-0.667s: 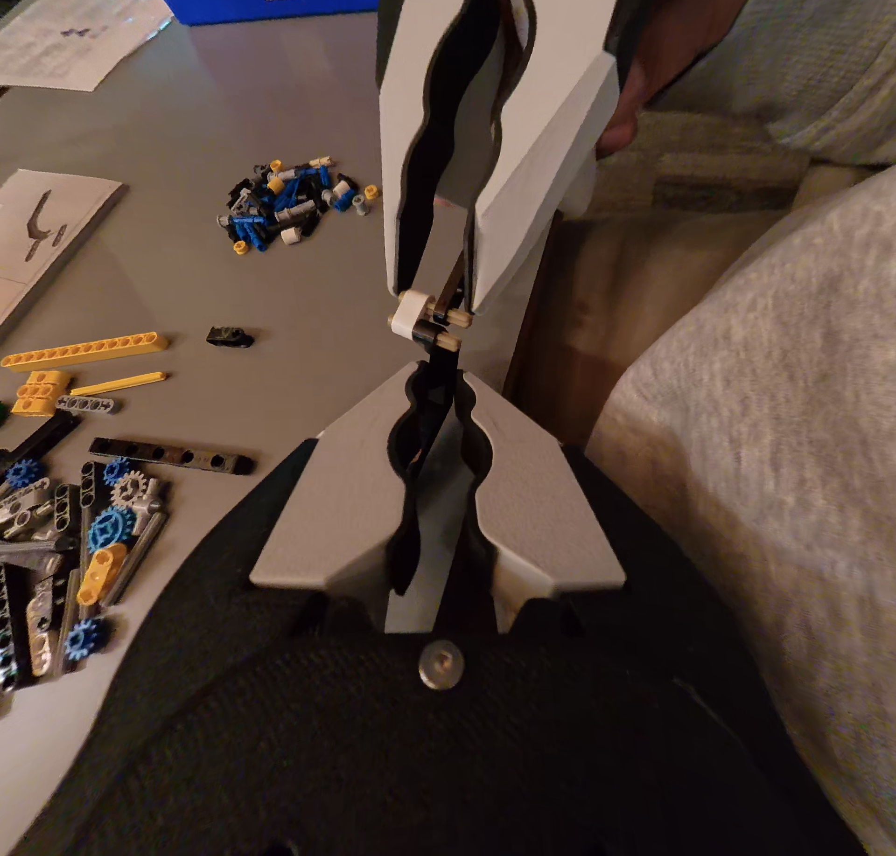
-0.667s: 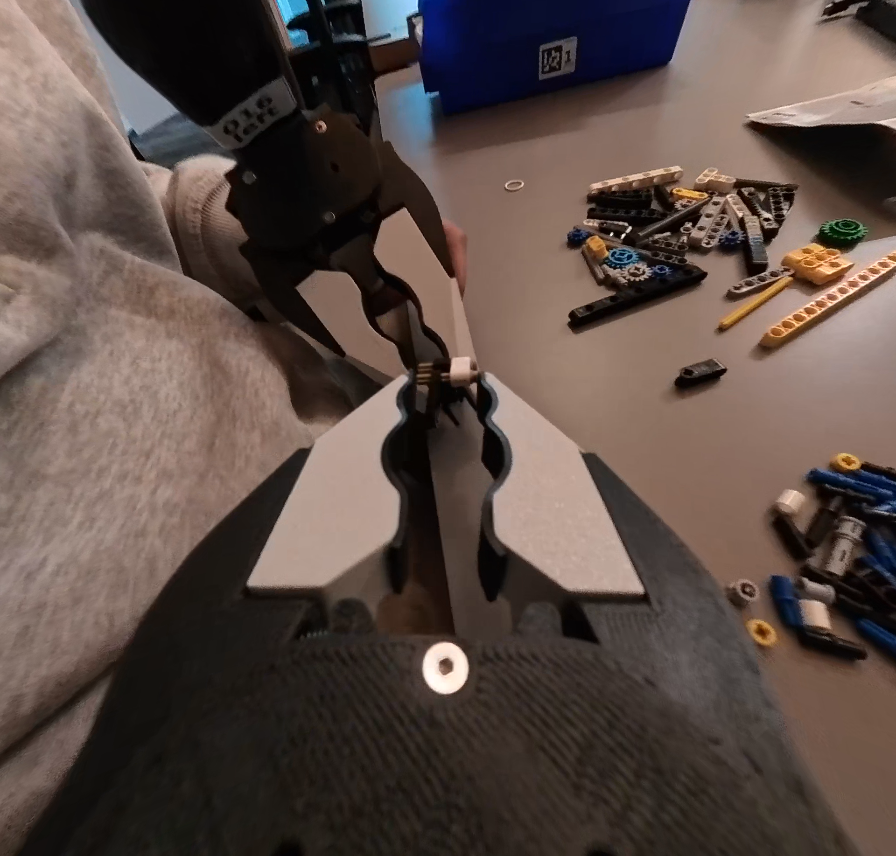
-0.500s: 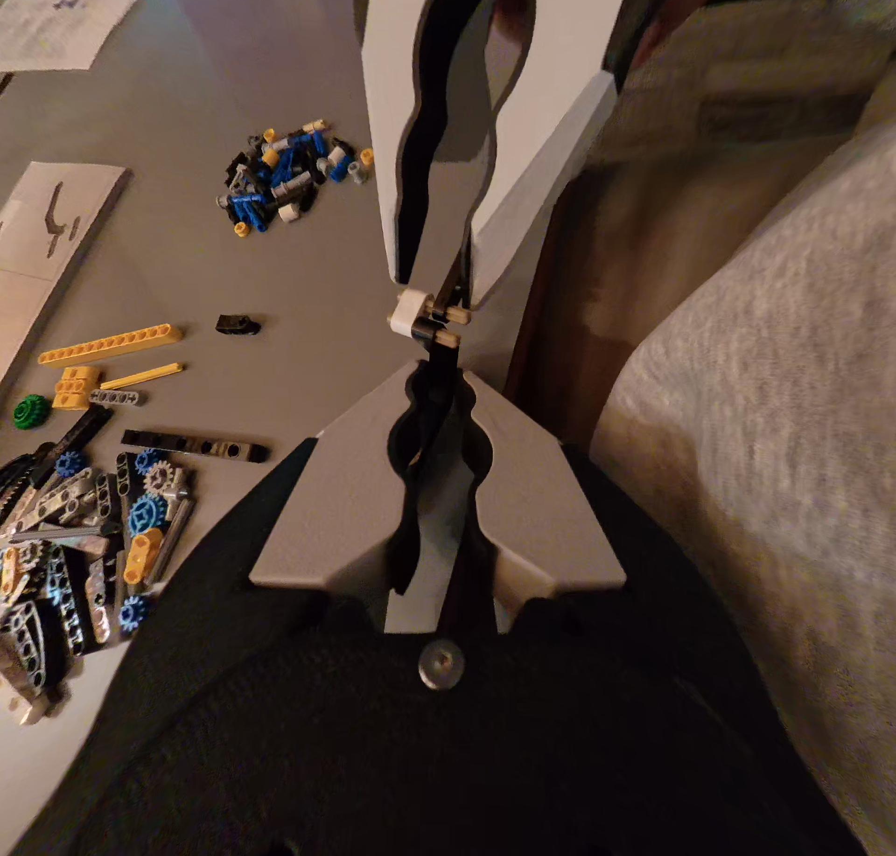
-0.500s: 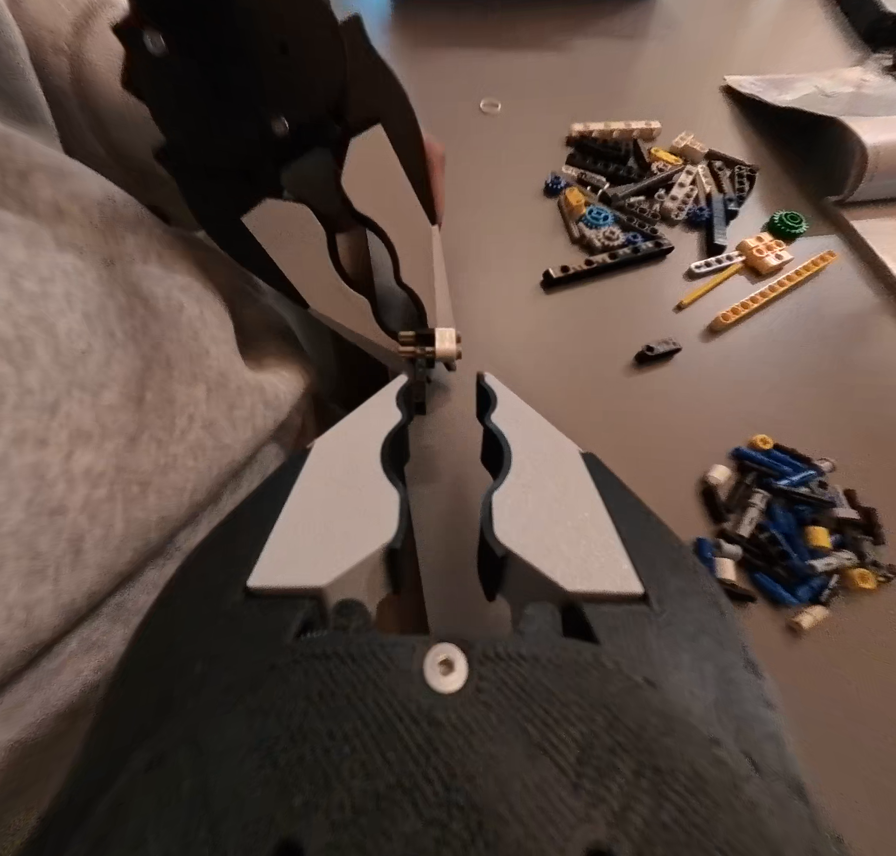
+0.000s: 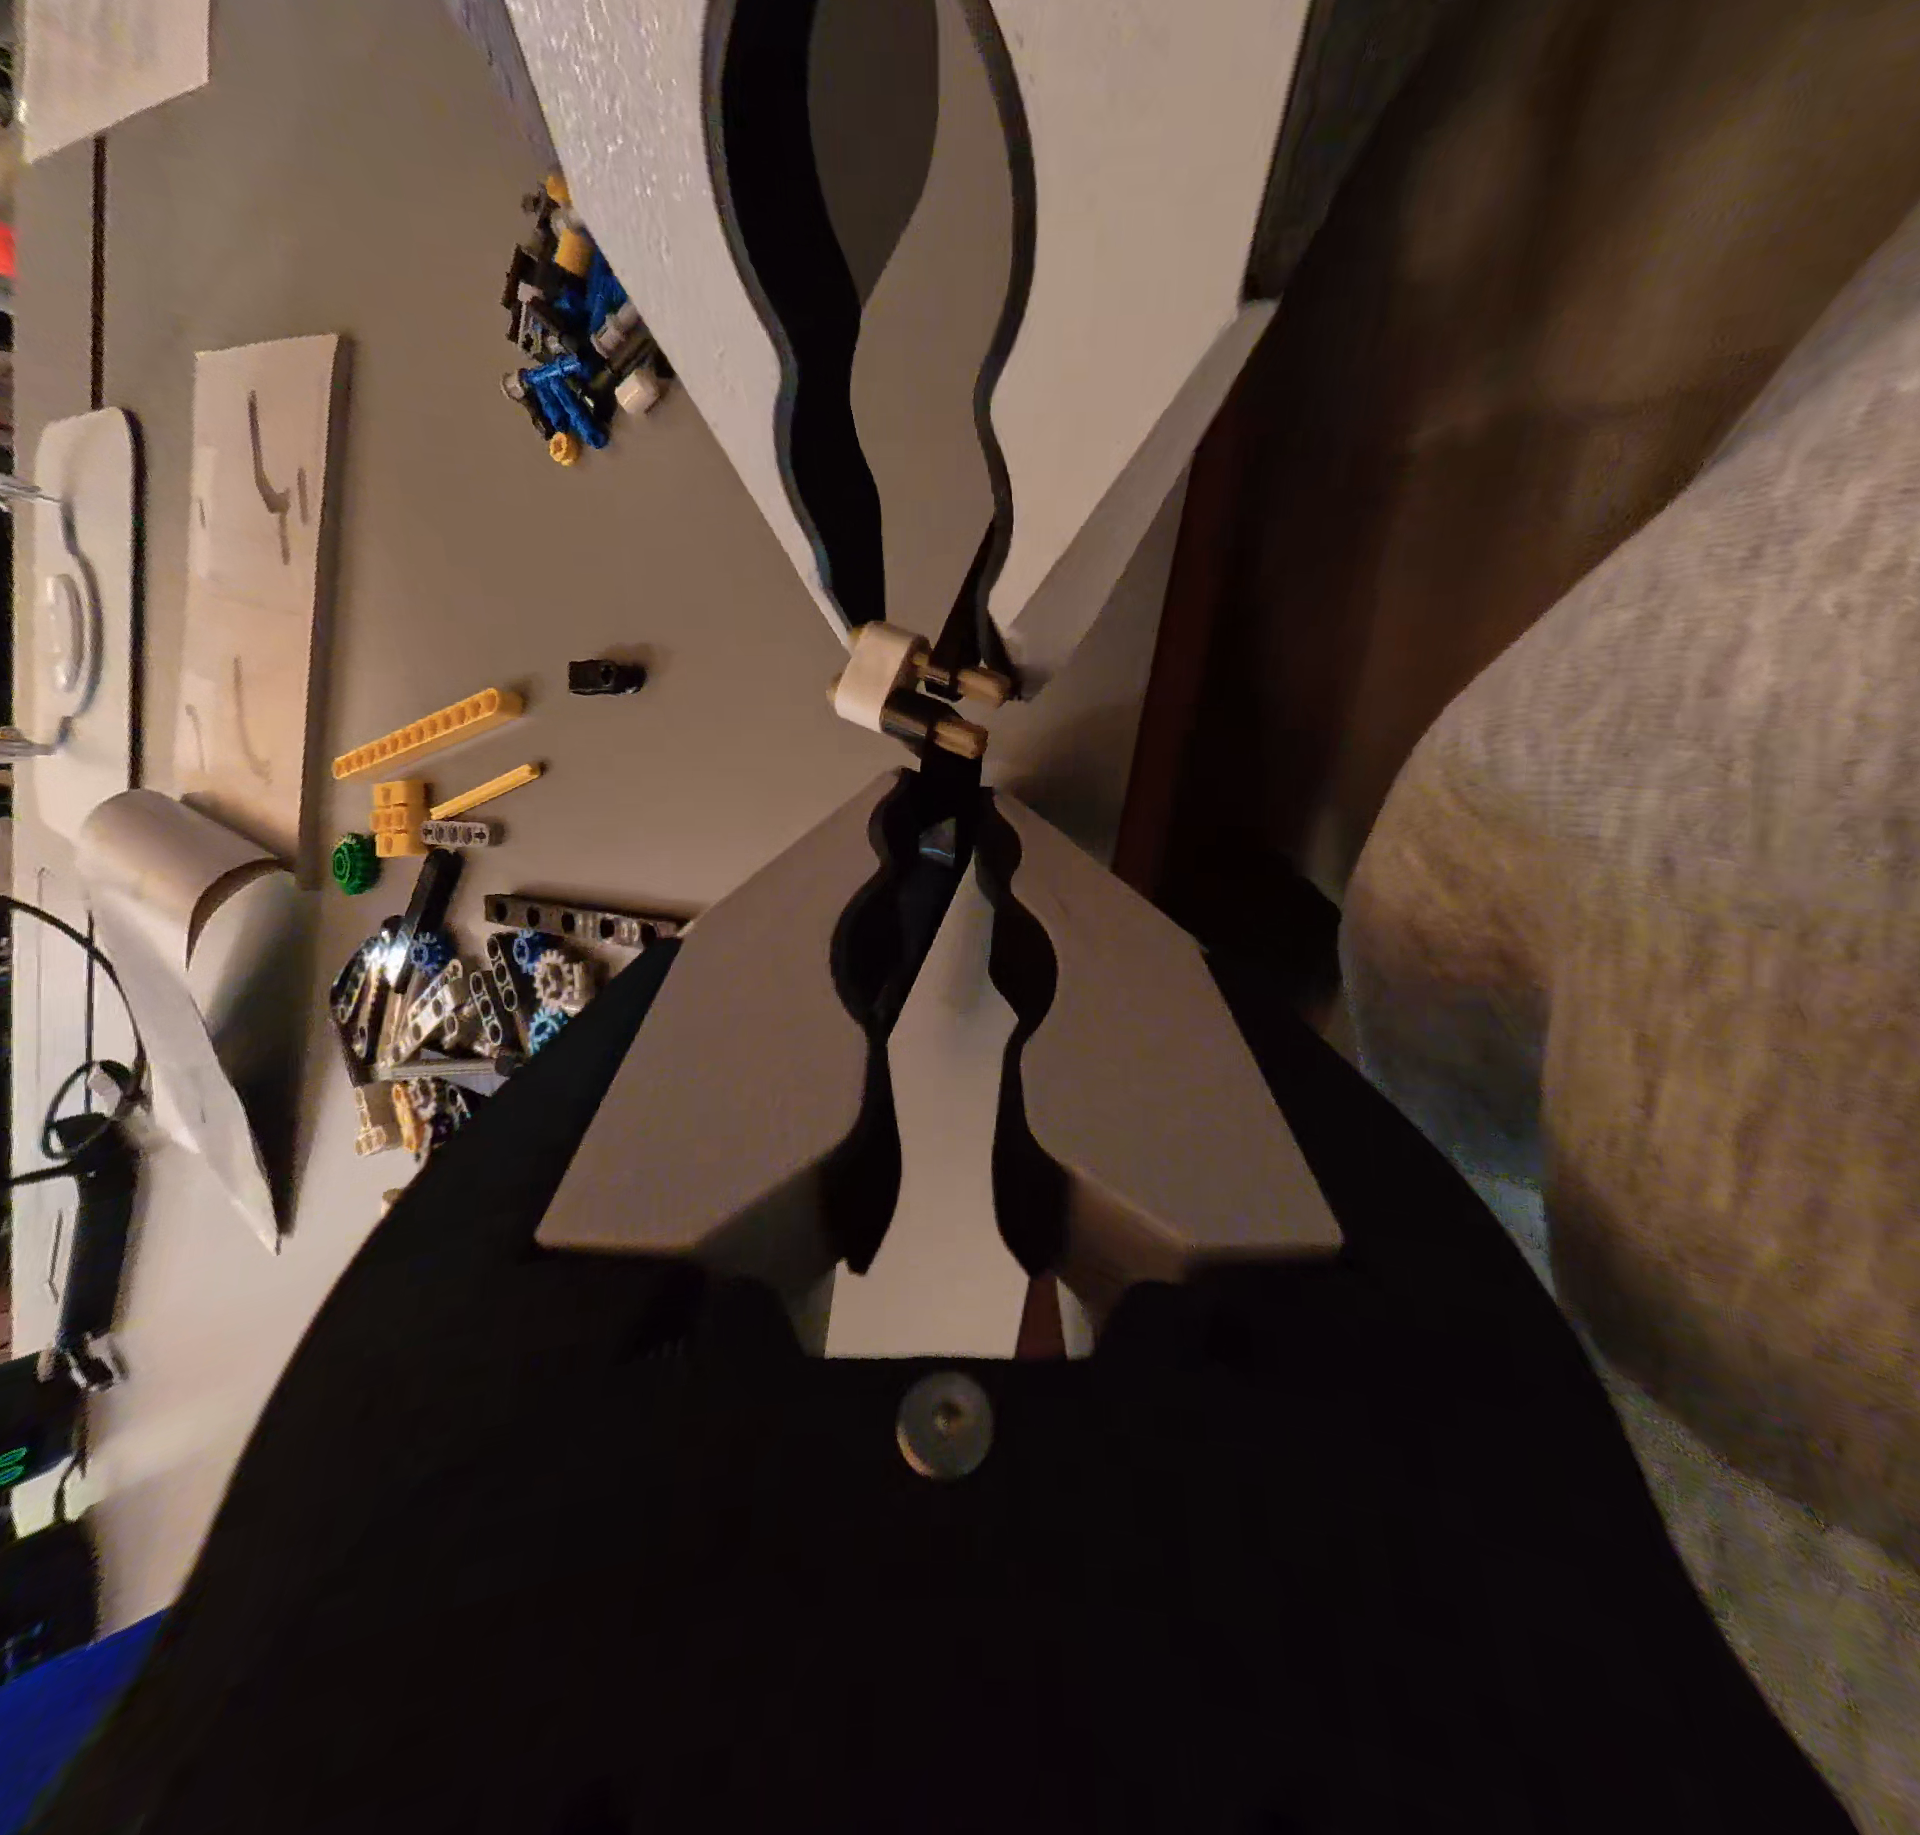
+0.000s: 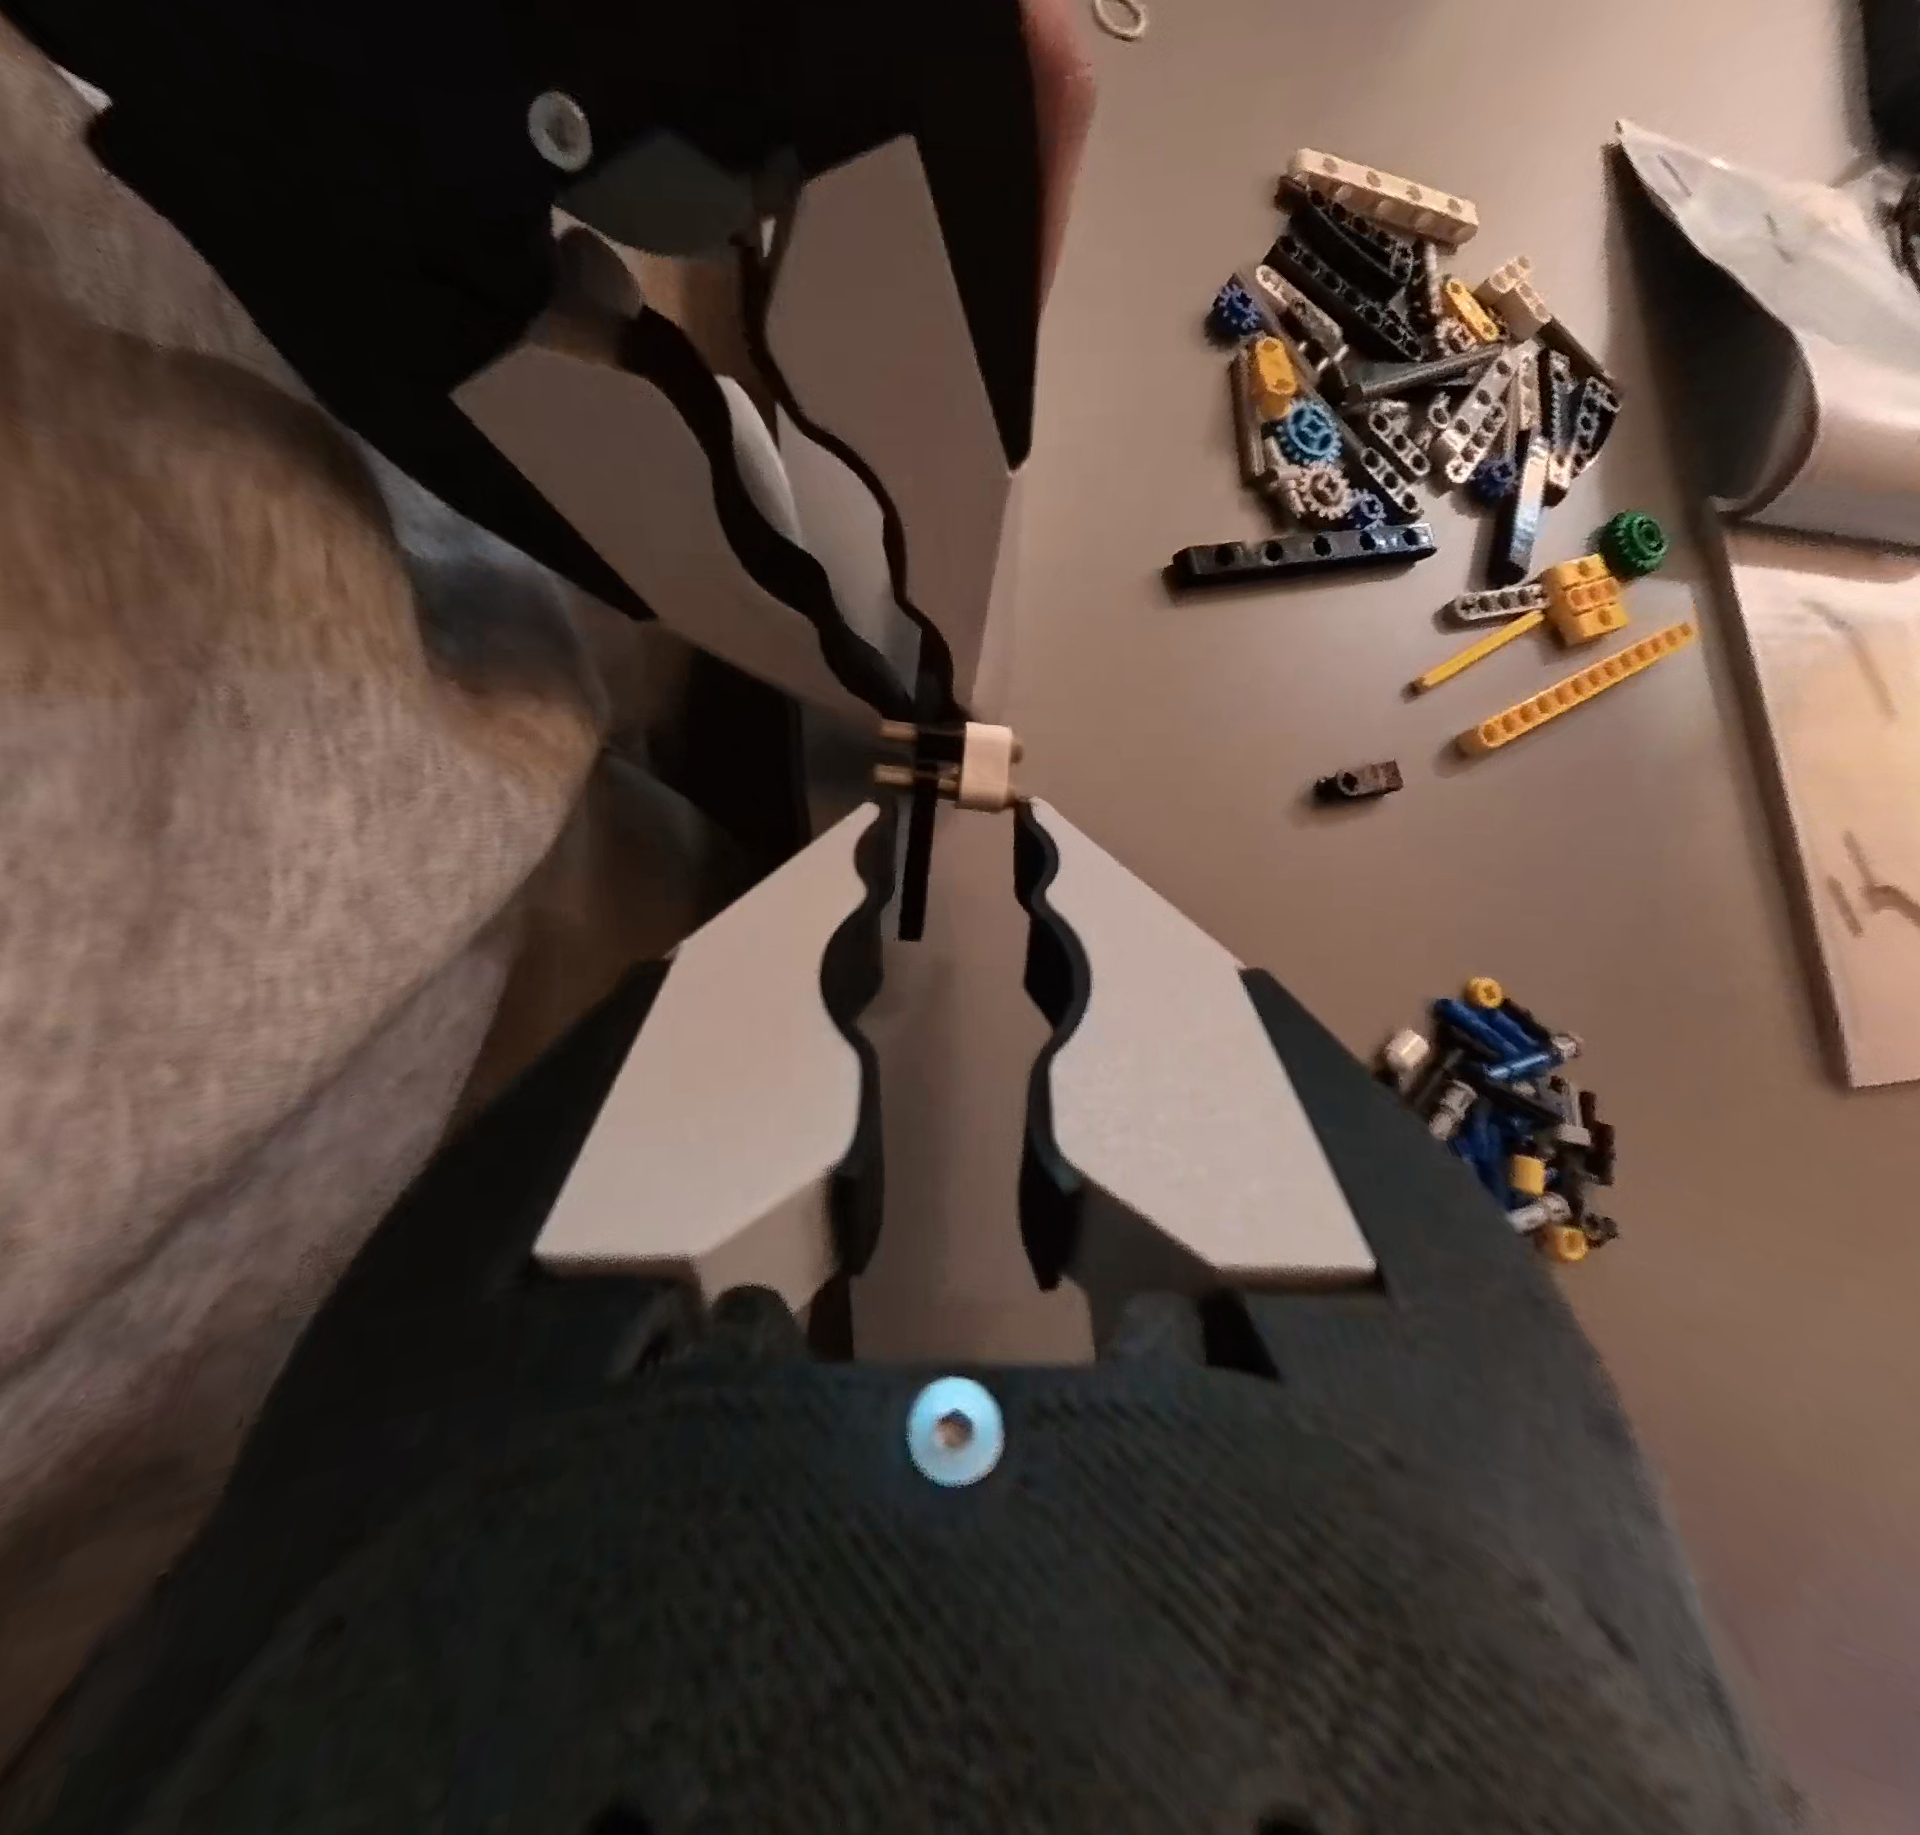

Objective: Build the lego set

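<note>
Black, tan and white at the centre: saw a small Lego assembly (image 5: 914, 705) held in the air off the grey table (image 5: 468, 559), at 12 o'clock from the left wrist camera. Made out a thin black liftarm (image 5: 930, 871), two tan pins (image 5: 971, 736) through its upper end, and a white connector (image 5: 873, 684) pushed onto the pins at their 9 o'clock ends. Found the left gripper (image 5: 940, 798) closed tight on the liftarm's lower part, tips meeting on it. Met the right gripper (image 6: 951, 819) tip to tip from 12 o'clock, its fingers parted by a narrow gap and clamping nothing. Saw, in the right wrist view, the connector just beyond the tip of the 3 o'clock finger and the liftarm's end reaching down along the 9 o'clock finger.

Noted on the table, in the left wrist view, a small black connector (image 5: 608, 677) lying alone between 9 and 10 o'clock. Saw a long yellow beam (image 5: 426, 736) and a green gear (image 5: 353, 863) farther out at 9 o'clock. Counted a heap of grey and black beams with blue gears (image 5: 468, 996) toward 8 o'clock, and a pile of blue and black pins (image 5: 571, 331) at 11 o'clock, partly hidden behind the right gripper. Spotted an instruction booklet (image 5: 260, 590) at 10 o'clock and a grey knitted sleeve (image 5: 1662, 954) filling 3 o'clock.
</note>
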A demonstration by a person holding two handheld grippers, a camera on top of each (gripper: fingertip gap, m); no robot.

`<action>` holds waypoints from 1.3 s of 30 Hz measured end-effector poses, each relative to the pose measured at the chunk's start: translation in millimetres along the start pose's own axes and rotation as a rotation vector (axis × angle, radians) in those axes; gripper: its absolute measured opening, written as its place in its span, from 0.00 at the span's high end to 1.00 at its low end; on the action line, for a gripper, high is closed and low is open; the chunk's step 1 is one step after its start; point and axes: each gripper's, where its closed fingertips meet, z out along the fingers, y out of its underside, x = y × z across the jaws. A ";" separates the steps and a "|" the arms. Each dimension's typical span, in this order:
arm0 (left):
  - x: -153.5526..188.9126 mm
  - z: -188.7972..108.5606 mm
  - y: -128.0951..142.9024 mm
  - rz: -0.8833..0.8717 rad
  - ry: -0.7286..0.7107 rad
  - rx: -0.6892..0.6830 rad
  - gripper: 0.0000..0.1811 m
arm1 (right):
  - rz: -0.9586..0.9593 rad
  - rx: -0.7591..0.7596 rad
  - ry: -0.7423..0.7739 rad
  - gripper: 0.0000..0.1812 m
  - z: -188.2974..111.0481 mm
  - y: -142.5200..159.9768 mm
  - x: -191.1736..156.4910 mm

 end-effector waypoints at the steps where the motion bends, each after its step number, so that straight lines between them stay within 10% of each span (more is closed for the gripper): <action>1: -0.6 0.0 0.5 0.007 -0.004 -0.006 0.95 | -0.012 -0.003 0.004 0.89 0.1 -0.4 -0.1; 39: -2.9 2.6 1.2 0.015 -0.023 -0.039 0.95 | 0.011 -0.028 0.017 1.00 6.8 -1.7 -4.7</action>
